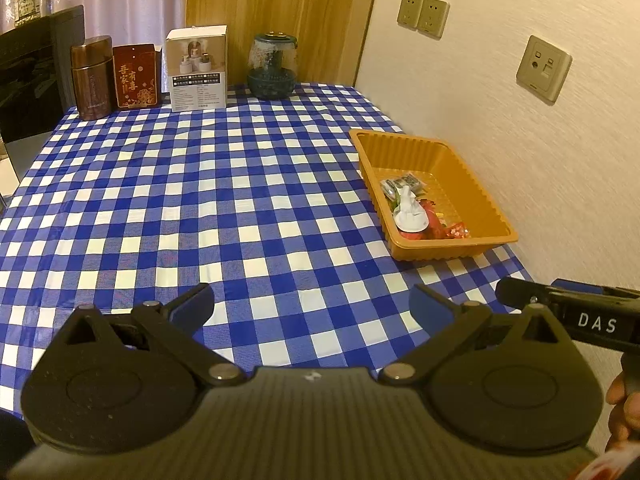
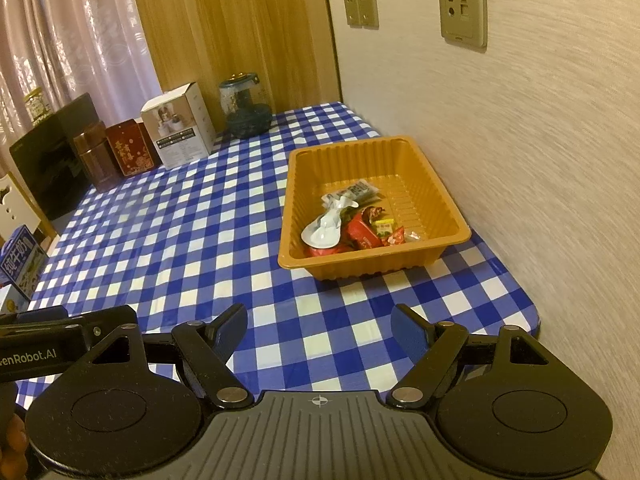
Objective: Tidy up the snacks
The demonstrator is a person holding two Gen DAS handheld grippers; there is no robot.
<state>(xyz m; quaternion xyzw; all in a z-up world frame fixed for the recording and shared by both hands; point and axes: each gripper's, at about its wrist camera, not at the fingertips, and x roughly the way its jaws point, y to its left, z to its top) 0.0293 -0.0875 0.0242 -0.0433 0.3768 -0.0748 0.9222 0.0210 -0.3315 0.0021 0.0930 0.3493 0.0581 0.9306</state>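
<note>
An orange plastic tray [image 1: 472, 184] stands on the blue-and-white checked tablecloth by the right wall; it also shows in the right wrist view [image 2: 424, 184]. Inside it lie several wrapped snacks: a white packet [image 2: 326, 228], red packets [image 2: 362, 232] and a grey packet [image 2: 352, 194]; the white packet also shows in the left wrist view [image 1: 410, 214]. My left gripper [image 1: 312, 304] is open and empty over the cloth, left of and nearer than the tray. My right gripper [image 2: 318, 328] is open and empty, just short of the tray's near side.
At the table's far edge stand a brown canister [image 1: 92, 78], a red box [image 1: 136, 76], a white carton [image 1: 198, 68] and a dark glass jar [image 1: 272, 66]. A wall with sockets [image 1: 544, 68] runs along the right. A milk carton [image 2: 18, 264] sits left.
</note>
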